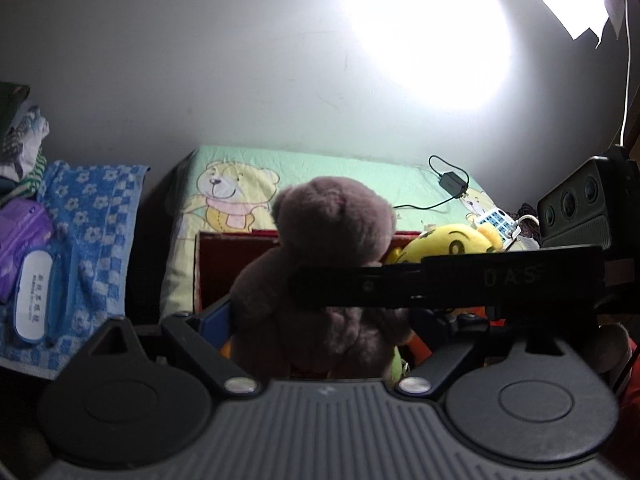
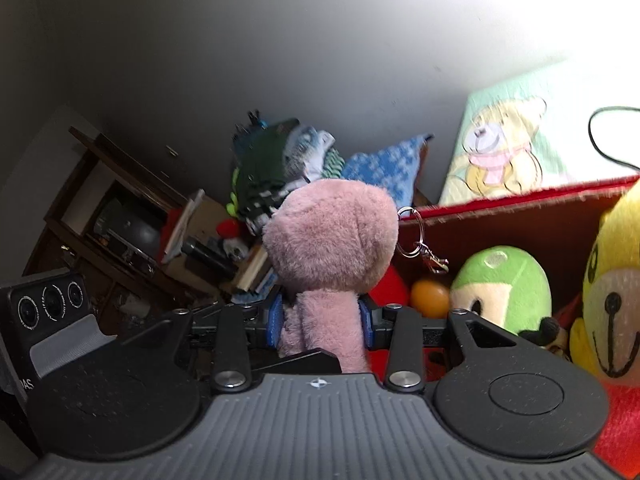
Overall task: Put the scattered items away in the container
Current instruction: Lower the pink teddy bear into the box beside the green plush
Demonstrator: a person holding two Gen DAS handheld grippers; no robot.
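Fluffy pink teddy (image 2: 332, 240) with a round head and a thin soft body sits squeezed between the blue pads (image 2: 275, 322) of the right gripper (image 2: 320, 322), just over the left edge of the red box (image 2: 520, 200). Inside the box, to its right, lie an orange ball (image 2: 430, 298), a green plush (image 2: 502, 284) and a yellow plush (image 2: 612, 300). From the left wrist view the teddy looks darker and brownish, and whether the left gripper (image 1: 320, 320) is open or closed cannot be told.

You can read "DAS" on the black bar (image 1: 452, 280) crossing the left wrist view. In the right wrist view, "DAS" shows partly on the camera mount (image 2: 28, 383). Print on the white case (image 1: 34, 294) is illegible.
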